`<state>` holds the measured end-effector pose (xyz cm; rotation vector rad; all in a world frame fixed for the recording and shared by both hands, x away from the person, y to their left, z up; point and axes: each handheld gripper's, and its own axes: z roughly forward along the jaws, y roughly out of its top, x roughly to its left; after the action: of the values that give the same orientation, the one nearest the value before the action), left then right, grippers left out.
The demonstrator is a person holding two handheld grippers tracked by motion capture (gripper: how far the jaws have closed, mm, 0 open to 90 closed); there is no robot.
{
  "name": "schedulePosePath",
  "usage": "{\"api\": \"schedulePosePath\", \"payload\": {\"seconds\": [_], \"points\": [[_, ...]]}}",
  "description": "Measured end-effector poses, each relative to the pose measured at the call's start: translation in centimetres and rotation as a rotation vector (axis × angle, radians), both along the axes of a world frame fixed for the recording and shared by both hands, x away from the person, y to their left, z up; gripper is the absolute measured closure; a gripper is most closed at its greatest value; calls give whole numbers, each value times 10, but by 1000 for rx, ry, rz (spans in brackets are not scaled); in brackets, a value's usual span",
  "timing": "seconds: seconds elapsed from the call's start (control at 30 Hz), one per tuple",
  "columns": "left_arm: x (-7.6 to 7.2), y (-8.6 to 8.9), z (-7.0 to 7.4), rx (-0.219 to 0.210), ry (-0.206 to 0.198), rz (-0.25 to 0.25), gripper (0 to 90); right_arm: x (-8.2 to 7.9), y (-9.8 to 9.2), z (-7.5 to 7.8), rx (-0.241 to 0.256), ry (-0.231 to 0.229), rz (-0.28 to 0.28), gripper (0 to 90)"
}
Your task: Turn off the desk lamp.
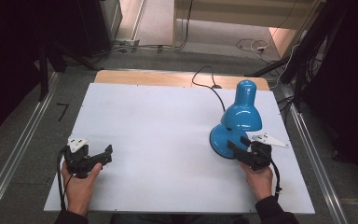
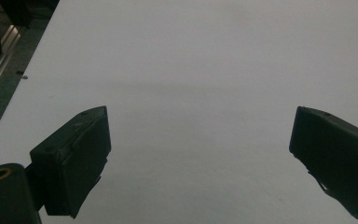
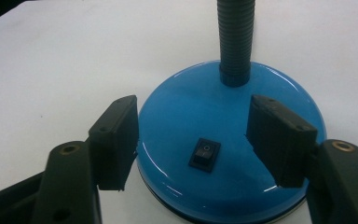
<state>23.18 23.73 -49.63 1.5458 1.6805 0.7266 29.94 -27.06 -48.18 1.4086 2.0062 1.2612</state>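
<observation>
Right gripper spread over blue lamp base; switch markings unreadable.

The lamp stood on the table toward its right side, its cord trailing off the far edge. The right claw sat at the near side of the lamp's base — jaws spread over it, with the switch between them. The left claw lay well apart, near the table's left front — over bare surface.
</observation>
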Motion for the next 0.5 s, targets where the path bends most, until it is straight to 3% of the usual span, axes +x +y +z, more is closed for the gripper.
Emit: {"api": "schedulePosePath", "payload": {"seconds": [0.5], "points": [[0,0,0,-6,3,1,58,0,-2,1,-20,16,-7,206]]}}
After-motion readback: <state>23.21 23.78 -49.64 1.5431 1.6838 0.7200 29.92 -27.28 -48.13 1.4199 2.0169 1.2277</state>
